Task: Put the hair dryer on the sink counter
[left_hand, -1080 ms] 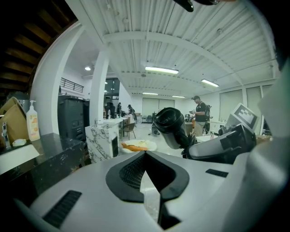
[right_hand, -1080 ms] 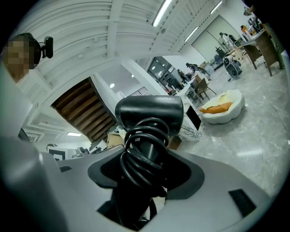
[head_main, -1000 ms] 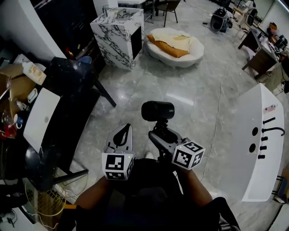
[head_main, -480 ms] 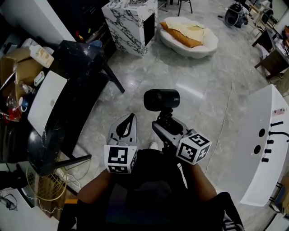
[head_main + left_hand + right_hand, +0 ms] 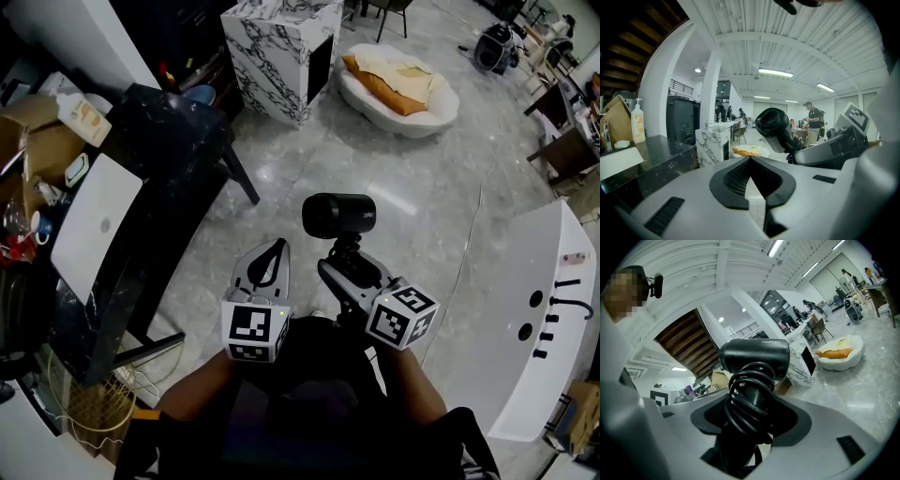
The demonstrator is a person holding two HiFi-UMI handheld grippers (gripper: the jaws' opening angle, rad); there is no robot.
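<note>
A black hair dryer (image 5: 339, 216) stands upright over the floor, its cord wound round the handle. My right gripper (image 5: 347, 270) is shut on that handle; in the right gripper view the dryer (image 5: 754, 359) fills the space between the jaws (image 5: 747, 416). Beside it, my left gripper (image 5: 272, 251) is shut with nothing in it, and its view shows the dryer (image 5: 774, 129) just to its right. The white sink counter (image 5: 525, 347) with a black faucet (image 5: 574, 305) lies at the far right, well apart from both grippers.
A black table (image 5: 173, 141) with a laptop (image 5: 98, 230), a box and bottles stands at the left. A marble block (image 5: 281, 47) and a white cushion bed (image 5: 398, 80) sit ahead on the grey tiled floor. A wire basket (image 5: 80, 412) is at lower left.
The head view has swung, so the table, block and counter sit elsewhere in the picture. Both grippers keep their pose, and the grip on the dryer is unchanged.
</note>
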